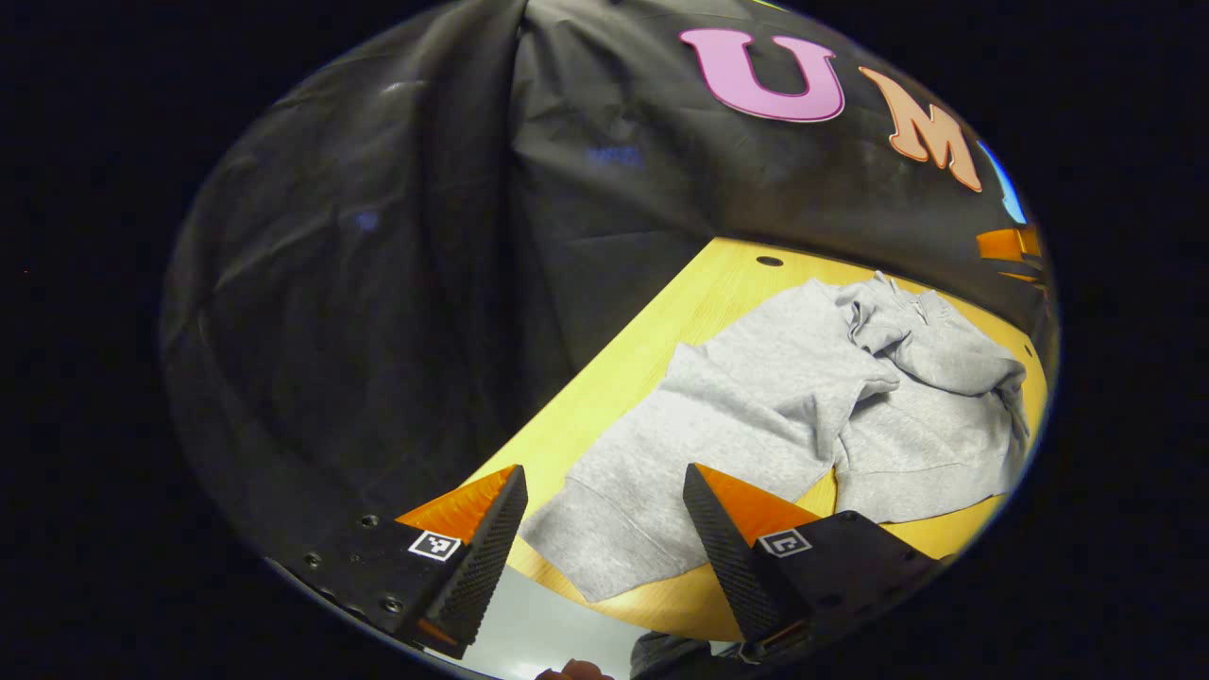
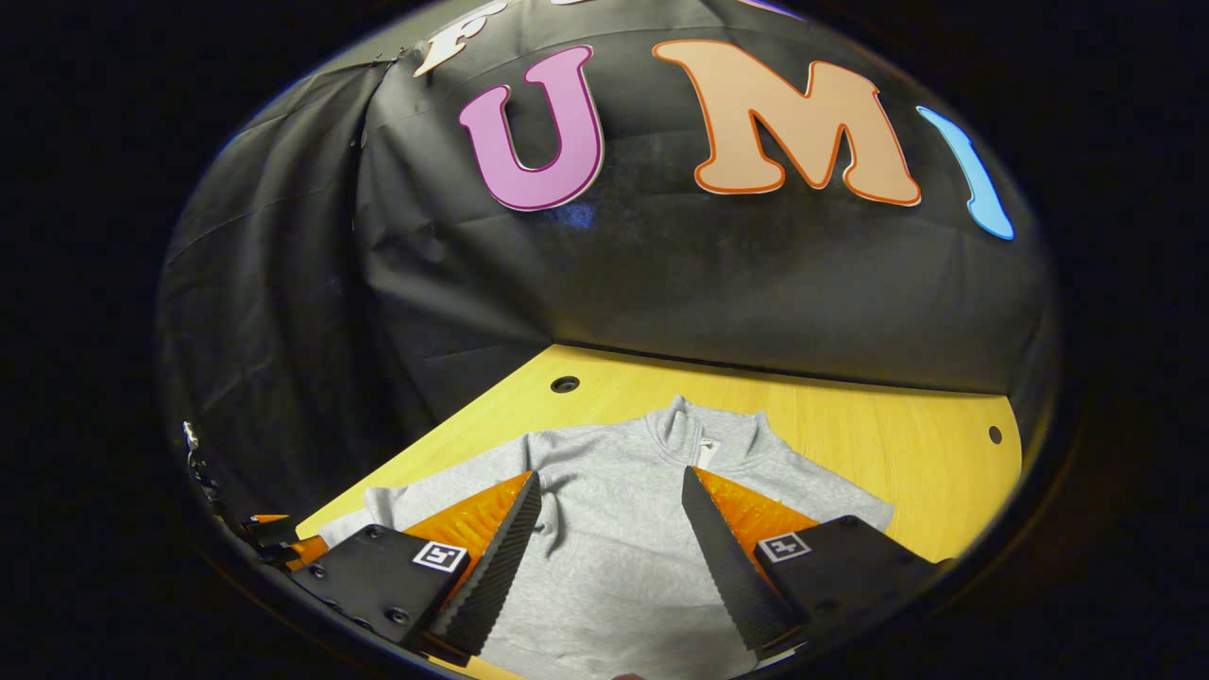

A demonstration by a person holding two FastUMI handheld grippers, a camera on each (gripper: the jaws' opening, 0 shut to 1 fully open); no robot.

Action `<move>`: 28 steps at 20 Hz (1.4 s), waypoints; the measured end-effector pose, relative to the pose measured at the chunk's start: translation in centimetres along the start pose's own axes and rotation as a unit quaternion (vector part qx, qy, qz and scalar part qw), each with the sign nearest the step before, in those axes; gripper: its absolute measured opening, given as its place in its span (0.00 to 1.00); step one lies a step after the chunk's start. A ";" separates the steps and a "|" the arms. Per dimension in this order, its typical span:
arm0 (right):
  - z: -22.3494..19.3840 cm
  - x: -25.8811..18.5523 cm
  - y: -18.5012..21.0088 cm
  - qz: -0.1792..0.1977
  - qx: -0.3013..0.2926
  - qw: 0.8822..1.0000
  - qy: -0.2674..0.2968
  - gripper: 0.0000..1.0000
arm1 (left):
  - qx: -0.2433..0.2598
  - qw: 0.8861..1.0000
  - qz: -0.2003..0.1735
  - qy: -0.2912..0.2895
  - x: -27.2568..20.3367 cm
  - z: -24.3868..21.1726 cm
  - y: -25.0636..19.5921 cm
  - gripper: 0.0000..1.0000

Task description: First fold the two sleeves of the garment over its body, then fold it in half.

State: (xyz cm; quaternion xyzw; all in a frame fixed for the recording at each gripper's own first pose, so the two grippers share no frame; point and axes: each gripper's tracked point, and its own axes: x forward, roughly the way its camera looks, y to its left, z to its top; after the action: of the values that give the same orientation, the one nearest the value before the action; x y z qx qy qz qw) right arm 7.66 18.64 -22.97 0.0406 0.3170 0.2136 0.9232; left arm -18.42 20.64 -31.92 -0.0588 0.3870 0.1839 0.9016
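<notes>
A grey sweatshirt (image 1: 774,406) lies on the yellow wooden table (image 1: 661,321). In the left gripper view one sleeve runs toward me, its cuff (image 1: 604,557) near the table's front edge, and the far part is bunched up. My left gripper (image 1: 604,486) hangs open above that cuff, nothing between its fingers. In the right gripper view the sweatshirt (image 2: 614,529) lies flat with its collar (image 2: 704,430) away from me. My right gripper (image 2: 609,491) stands open over the chest, holding nothing.
The black cloth wall closes the table on the far side and on the left. Bare tabletop (image 2: 897,425) stretches right of the collar, with a cable hole (image 2: 565,384) at the back left and a small hole (image 2: 995,434) at the right.
</notes>
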 end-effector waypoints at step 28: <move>-1.5 -6.4 -8.8 -0.069 0.019 0.997 -0.005 0.96 | -0.108 0.992 0.030 0.063 2.8 1.2 1.5 0.00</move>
State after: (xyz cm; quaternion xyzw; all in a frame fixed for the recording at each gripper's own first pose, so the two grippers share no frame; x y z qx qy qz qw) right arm 5.46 7.92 -22.36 0.0372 0.3180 0.1427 0.9365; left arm -16.41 23.10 -33.03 -0.1552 0.4224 0.2475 0.8580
